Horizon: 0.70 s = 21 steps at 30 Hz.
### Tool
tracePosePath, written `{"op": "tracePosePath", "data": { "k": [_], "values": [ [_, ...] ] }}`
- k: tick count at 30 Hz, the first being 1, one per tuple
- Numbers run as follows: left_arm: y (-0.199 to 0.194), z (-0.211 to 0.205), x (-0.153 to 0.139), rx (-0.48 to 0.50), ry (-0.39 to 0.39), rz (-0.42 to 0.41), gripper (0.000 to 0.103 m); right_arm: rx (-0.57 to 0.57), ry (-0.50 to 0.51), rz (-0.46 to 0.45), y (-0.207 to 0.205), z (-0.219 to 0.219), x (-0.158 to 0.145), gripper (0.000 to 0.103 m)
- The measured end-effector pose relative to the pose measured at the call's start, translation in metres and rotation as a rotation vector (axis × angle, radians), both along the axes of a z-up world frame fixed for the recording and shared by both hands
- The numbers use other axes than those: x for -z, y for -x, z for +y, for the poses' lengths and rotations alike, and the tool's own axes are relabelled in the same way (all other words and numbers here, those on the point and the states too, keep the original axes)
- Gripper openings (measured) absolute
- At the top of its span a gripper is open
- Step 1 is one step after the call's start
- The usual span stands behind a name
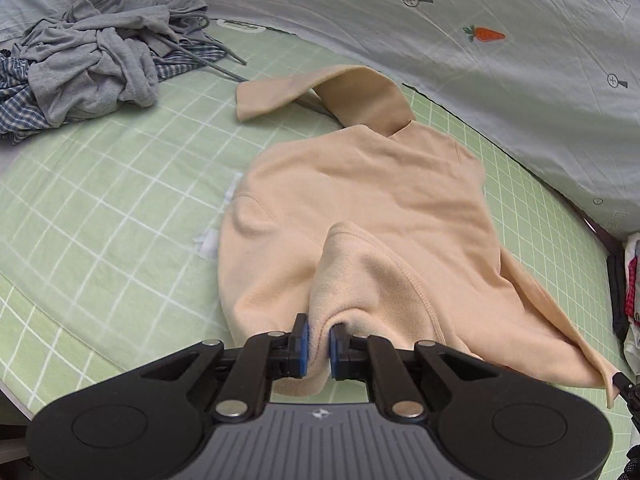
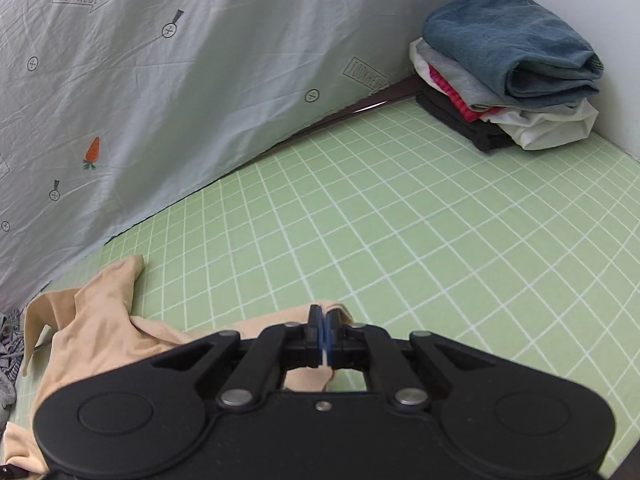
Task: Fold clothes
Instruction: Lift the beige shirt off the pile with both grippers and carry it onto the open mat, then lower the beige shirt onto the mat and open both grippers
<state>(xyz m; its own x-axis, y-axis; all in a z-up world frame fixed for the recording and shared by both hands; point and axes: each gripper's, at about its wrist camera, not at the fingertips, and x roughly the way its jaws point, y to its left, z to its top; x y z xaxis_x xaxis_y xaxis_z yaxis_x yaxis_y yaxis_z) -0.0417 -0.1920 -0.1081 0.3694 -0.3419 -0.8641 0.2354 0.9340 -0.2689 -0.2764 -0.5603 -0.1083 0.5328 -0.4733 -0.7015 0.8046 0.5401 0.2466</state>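
Nearest in the left wrist view, the left tongs point(image 1: 319, 334) are seen clenched on a bunched fold of the beige top point(image 1: 360, 216), the blue pads pressed into the fleece at the garment's near edge. In the right wrist view, the right tongs point(image 2: 323, 334) are clenched almost fully, and a thin edge of the same beige top point(image 2: 100, 320) appears to be pinched between the pads; the cloth trails off to the left and below that tool.

The beige top is spread on the green checked sheet point(image 1: 100, 208) of the bed, mostly flat, with its body stretched away from the left tongs. Its long axis is judged to run from the near gripped edge toward the far draped sheet point(image 1: 480, 92), slightly to the right. One sleeve point(image 1: 288, 92) is flung out at the far end and points left, doubled over itself; a second flap hangs toward the right edge of the view.

Farther off, a crumpled pile of grey and checked clothes point(image 1: 96, 68) is left unfolded at the far left. In the far right corner a folded stack point(image 2: 508, 68) is already set down, topped by a blue garment.

The task is judged part done: several pieces are stacked, this top has yet to be folded, and the pile remains.
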Motion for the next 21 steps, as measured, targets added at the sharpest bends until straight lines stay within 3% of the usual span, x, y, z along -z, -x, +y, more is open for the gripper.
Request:
{"op": "tracePosePath", "data": {
  "k": [5,16,21],
  "values": [
    [0.017,-0.016,0.000,-0.045,-0.037,0.010,0.011,-0.030,-0.027,0.001,0.016,-0.017,0.013,0.002],
    [0.028,-0.015,-0.016,-0.135,-0.026,-0.005,0.016,-0.112,0.005,0.093,-0.007,-0.032,0.018,0.005],
    [0.031,0.000,-0.022,-0.204,0.020,-0.007,0.018,-0.122,0.041,0.105,-0.017,-0.041,0.016,0.021]
  ]
}}
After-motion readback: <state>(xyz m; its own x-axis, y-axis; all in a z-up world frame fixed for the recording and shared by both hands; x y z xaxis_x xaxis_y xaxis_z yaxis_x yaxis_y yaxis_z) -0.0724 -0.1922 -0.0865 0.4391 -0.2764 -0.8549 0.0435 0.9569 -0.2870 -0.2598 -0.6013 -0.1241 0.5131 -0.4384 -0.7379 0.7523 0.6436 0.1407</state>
